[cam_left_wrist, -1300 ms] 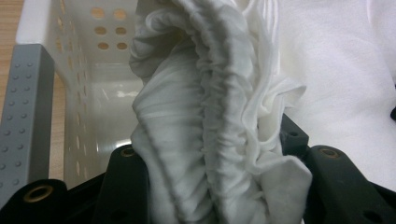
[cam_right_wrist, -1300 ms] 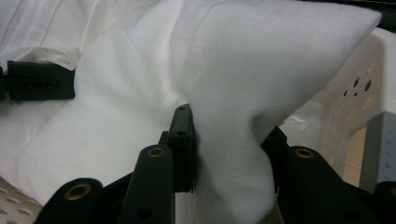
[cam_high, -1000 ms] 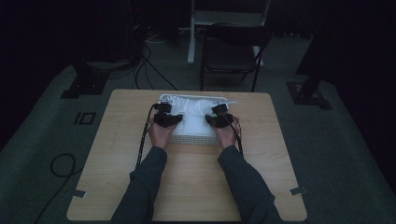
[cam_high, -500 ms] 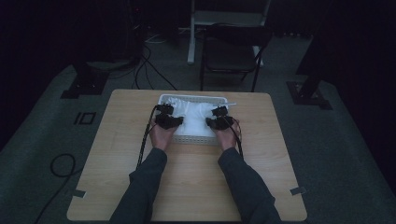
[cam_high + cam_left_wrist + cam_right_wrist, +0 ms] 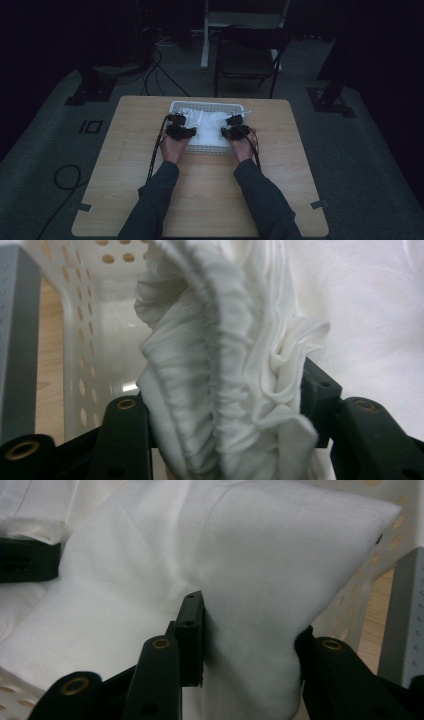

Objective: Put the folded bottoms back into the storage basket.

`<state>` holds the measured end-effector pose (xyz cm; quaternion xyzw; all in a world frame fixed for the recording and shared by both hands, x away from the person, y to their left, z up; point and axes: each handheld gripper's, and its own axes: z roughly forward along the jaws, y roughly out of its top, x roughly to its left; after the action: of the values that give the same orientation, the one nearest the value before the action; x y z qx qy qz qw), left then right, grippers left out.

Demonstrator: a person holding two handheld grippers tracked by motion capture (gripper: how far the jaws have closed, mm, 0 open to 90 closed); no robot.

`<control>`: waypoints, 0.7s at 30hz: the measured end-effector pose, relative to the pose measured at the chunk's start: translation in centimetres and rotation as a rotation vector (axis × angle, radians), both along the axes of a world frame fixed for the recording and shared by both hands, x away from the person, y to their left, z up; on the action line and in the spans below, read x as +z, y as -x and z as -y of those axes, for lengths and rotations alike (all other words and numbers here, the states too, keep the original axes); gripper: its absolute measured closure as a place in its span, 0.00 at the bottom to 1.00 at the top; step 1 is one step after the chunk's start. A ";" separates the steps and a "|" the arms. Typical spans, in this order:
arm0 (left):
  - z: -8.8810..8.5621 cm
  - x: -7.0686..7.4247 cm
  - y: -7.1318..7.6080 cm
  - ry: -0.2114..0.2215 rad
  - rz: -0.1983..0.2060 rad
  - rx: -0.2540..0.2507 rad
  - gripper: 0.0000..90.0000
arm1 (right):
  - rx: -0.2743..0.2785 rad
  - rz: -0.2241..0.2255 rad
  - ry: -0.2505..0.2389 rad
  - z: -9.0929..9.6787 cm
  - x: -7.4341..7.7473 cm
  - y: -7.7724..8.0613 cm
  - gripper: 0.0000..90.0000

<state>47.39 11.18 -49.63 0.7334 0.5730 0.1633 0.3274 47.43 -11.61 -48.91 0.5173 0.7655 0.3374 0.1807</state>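
Surveying the table [image 5: 150, 200], we find a white perforated basket [image 5: 210, 106] holding white cloth [image 5: 207, 127], a chair [image 5: 250, 55] beyond. The left gripper [image 5: 225, 405], its jaws just now easing apart, keeps gathered cloth between them; the right gripper [image 5: 250, 645] pinches a cloth fold. Hands have not shifted. Gripper views reveal the folds.

White cloth [image 5: 225, 390] between tongs [image 5: 227, 440] — perforated basket [image 5: 85, 340]

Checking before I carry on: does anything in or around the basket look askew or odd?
Nothing stands out. The white basket sits square on the table, the white cloth stays inside it, bunched between the left gripper jaws, and the right gripper pinches a fold.
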 end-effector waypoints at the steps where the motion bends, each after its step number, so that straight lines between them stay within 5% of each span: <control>1: 0.0 0.0 0.0 -0.001 -0.001 0.003 0.50 | -0.001 -0.001 0.004 0.0 0.0 0.0 0.69; 21: -0.2 0.3 0.4 -0.018 -0.011 0.013 0.44 | -0.005 -0.007 0.018 1.5 0.7 0.4 0.62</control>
<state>46.94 11.36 -49.32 0.7335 0.5781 0.1663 0.3165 47.03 -13.13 -48.22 0.5188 0.7678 0.3280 0.1836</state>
